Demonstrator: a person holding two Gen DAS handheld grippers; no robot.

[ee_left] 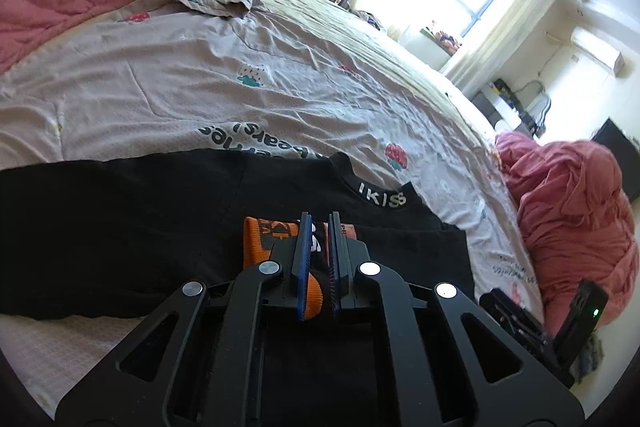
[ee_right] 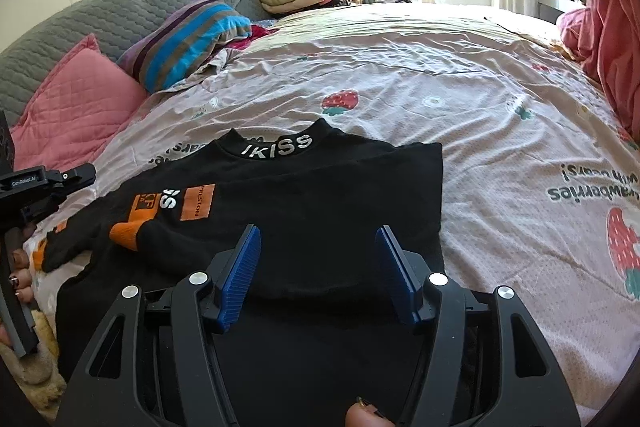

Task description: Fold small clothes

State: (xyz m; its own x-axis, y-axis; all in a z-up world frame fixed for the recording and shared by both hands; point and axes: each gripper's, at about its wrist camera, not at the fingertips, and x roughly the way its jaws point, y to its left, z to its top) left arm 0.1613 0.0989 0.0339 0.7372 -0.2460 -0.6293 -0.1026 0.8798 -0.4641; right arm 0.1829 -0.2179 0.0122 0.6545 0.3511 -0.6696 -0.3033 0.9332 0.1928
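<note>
Black shirt [ee_right: 304, 195] lies on the bedsheet [ee_right: 500, 131] under both grippers. Left gripper [ee_left: 319, 227] pinches its orange cuff [ee_left: 308, 291]; only the right view shows the right gripper [ee_right: 318, 239] spread wide, holding nothing.

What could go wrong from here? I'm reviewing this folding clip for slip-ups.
1. The left gripper pinches only the orange cuff of the black top; the ribbed edge could slip out mid-fold.
2. The right gripper hangs open over the hem, holding nothing, so pulling the sleeve across may drag the whole top.
3. The bedsheet is wrinkled, so the fold may land uneven.
</note>
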